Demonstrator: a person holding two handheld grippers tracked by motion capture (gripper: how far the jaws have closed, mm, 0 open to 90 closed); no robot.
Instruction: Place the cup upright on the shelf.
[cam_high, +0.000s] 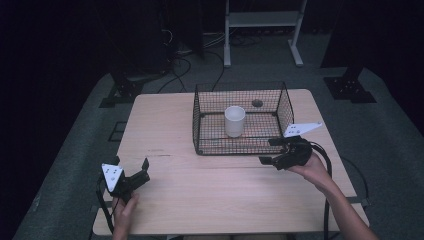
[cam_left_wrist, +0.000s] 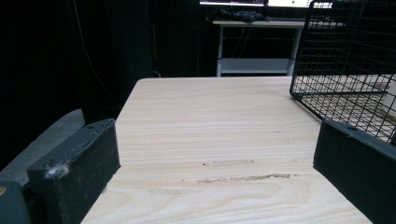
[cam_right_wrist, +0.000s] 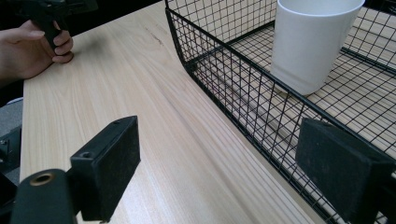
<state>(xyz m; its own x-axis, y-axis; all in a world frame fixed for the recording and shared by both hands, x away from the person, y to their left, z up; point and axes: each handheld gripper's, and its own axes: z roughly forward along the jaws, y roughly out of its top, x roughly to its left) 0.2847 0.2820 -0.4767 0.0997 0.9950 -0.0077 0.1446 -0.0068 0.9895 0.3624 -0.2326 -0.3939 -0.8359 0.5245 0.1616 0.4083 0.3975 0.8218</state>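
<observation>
Pale wood of the table (cam_high: 220, 190) lies bare under the left gripper (cam_high: 131, 170), parked with jaws wide and empty. Farther on, the right gripper (cam_high: 272, 150) hangs at the wire basket (cam_high: 199, 120)'s near corner, jaws apart, holding nothing. Beyond, the white cup (cam_high: 234, 120) stands upright inside. This looks like the approach; next, lift over the rim and straddle the cup.

White cup (cam_high: 234, 121) sits in a black wire-mesh basket (cam_high: 200, 120) with a square grid pattern. Light wood-grain surface (cam_high: 210, 185), both grippers black, each with a white dotted plate on top.
</observation>
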